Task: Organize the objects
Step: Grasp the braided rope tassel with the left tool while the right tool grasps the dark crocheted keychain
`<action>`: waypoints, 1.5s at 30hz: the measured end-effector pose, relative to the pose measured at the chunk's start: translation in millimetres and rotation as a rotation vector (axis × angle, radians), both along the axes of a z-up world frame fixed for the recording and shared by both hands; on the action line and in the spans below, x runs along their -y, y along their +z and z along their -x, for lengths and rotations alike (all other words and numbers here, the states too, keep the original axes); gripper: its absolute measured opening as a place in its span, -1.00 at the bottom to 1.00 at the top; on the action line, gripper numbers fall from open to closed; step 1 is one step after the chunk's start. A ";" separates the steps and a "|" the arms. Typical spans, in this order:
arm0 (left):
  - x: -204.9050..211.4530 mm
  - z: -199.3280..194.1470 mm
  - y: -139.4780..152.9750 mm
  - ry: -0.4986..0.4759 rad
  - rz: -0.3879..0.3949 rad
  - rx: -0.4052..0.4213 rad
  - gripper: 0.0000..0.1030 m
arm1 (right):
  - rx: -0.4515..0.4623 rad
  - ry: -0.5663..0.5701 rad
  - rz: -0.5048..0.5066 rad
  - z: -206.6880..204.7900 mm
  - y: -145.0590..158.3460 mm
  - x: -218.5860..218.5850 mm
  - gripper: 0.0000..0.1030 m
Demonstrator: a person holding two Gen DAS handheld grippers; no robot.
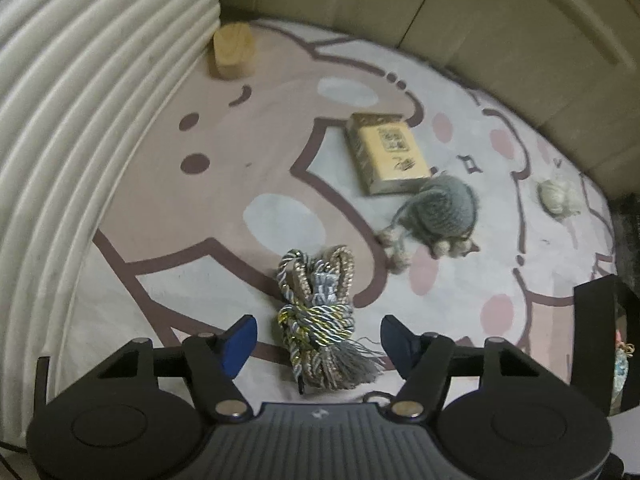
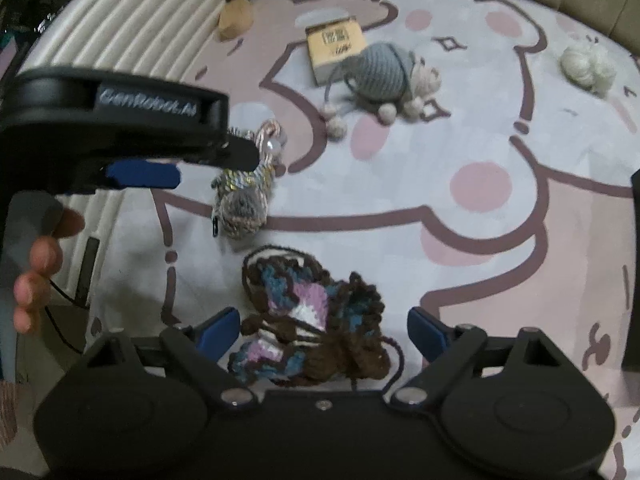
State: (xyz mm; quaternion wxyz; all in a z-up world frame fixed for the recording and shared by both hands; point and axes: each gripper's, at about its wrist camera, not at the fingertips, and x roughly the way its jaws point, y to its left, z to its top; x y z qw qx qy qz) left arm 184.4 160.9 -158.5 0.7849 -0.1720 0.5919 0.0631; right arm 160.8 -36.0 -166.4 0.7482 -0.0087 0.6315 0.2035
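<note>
We point our left gripper point(image 1: 318, 340) steeply down, its blue-padded fingers point(image 1: 239, 345) standing apart with clear gaps on either side of what lies between them. Our right gripper point(image 2: 320, 334) tilts down the same way, fingers point(image 2: 218, 332) set wider, pressing on nothing. Our left hand point(image 2: 38, 264) shows in the right wrist view, fingertips curled around the left gripper's handle.

A cartoon-print rug point(image 1: 224, 208) carries a wooden block point(image 1: 233, 51) at eleven o'clock, a box point(image 1: 386, 154), knitted toy point(image 1: 440, 212), rope bundle point(image 1: 316, 316) and crochet piece point(image 2: 312, 320).
</note>
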 end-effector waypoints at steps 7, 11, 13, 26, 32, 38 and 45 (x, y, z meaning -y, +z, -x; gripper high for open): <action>-6.1 -6.7 -24.0 0.050 0.046 -0.059 0.25 | -0.070 0.029 -0.002 1.1 -14.3 -5.4 0.59; -6.0 -9.0 -34.2 0.071 0.052 -0.081 0.18 | -0.089 0.065 0.007 2.8 -20.4 -10.9 0.56; -5.0 -10.5 -36.8 0.079 0.046 -0.083 0.18 | -0.099 0.074 0.015 3.2 -23.2 -11.9 0.56; 6.1 -19.9 -35.5 0.078 -0.025 -0.084 -0.05 | -0.097 0.100 0.033 5.5 -19.8 -10.2 0.30; 6.7 -18.8 -31.2 0.076 -0.019 -0.071 -0.06 | -0.084 0.105 0.035 8.0 -14.5 -10.4 0.12; 8.7 -14.4 -16.0 0.068 -0.031 -0.023 -0.06 | -0.042 0.050 0.035 4.4 -4.7 -0.8 0.01; 10.6 -3.4 12.5 0.057 -0.057 0.063 -0.06 | 0.037 -0.023 0.002 -14.6 12.1 16.1 0.00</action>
